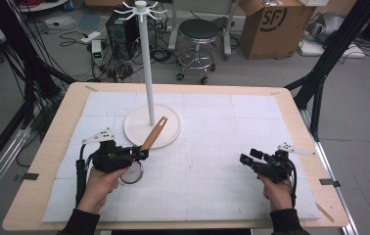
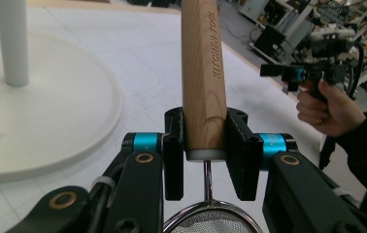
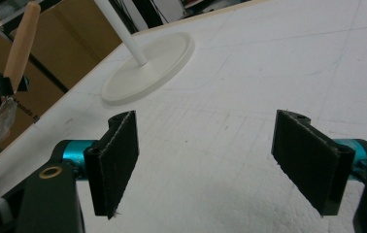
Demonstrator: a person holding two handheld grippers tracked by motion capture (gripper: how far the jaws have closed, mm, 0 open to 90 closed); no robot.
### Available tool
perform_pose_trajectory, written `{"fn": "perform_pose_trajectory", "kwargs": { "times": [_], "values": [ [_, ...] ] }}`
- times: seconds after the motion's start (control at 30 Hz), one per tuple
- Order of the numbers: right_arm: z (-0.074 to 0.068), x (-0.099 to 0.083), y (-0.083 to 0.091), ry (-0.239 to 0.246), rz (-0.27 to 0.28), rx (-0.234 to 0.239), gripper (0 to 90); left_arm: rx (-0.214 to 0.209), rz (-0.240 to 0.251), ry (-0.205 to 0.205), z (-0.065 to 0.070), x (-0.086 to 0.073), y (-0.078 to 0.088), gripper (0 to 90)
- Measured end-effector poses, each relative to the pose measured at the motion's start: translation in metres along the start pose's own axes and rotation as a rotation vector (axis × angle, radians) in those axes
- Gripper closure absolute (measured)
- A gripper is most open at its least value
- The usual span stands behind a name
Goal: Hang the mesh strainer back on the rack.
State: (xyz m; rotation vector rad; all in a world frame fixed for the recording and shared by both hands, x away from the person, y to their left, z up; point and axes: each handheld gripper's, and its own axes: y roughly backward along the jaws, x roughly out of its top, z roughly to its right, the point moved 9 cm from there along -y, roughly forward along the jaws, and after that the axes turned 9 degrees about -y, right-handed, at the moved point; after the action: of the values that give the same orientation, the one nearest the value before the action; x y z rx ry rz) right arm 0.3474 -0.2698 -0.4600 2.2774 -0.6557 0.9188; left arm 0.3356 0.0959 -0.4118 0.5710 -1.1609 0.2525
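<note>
Two grippers are over the white mat [image 1: 212,161] on the table [image 1: 51,147]. On the left side of the high view, the left gripper [image 1: 141,154] is clamped tight on a small strainer [image 1: 146,147]. Its wooden handle [image 2: 203,73] sits between the two black jaws, and the words "KITCHEN TOOL" are cut into the wood. The handle leans up toward the white stand [image 1: 150,73], whose round base [image 1: 168,129] is just behind it. The strainer's metal mesh bowl [image 2: 213,221] hangs below the jaws, and the left gripper view cuts most of it off. The stand's hooks are tiny at the top of the high view and hard to see. Farther back on the floor, a brown box [image 1: 271,27] has "SF" on it. On the right, the right gripper [image 1: 245,160] has its jaws wide apart with nothing between them, just above the mat.
</note>
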Motion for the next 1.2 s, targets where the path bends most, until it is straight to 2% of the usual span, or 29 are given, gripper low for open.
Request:
{"fn": "perform_pose_trajectory", "kwargs": {
  "times": [0.23, 0.4, 0.7, 0.77, 0.9, 1.03, 1.2],
  "values": [
    [0.0, 0.0, -0.001, -0.002, -0.001, 0.013, 24.3, 0.004, 0.112, -0.032, 0.0, 0.037, 0.008, 71.4],
    [-0.001, 0.002, 0.0, -0.004, 0.008, 0.027, 23.9, 0.014, 0.19, -0.037, 0.0, 0.061, 0.014, 71.4],
    [-0.002, 0.003, -0.001, -0.004, 0.012, 0.04, 23.9, 0.017, 0.283, -0.032, -0.002, 0.085, 0.027, 71.3],
    [-0.003, 0.004, -0.001, 0.003, 0.024, 0.048, 24.0, 0.011, 0.298, -0.045, -0.003, 0.092, 0.031, 71.4],
    [-0.003, 0.005, -0.002, 0.018, 0.022, 0.055, 24.0, 0.028, 0.322, -0.06, -0.007, 0.104, 0.038, 71.3],
    [-0.006, 0.006, 0.0, 0.013, 0.03, 0.073, 23.9, 0.024, 0.388, -0.053, -0.011, 0.116, 0.051, 71.3],
    [-0.008, 0.006, -0.001, 0.017, 0.023, 0.086, 23.9, 0.018, 0.434, -0.038, -0.015, 0.127, 0.061, 71.3]
  ]
}}
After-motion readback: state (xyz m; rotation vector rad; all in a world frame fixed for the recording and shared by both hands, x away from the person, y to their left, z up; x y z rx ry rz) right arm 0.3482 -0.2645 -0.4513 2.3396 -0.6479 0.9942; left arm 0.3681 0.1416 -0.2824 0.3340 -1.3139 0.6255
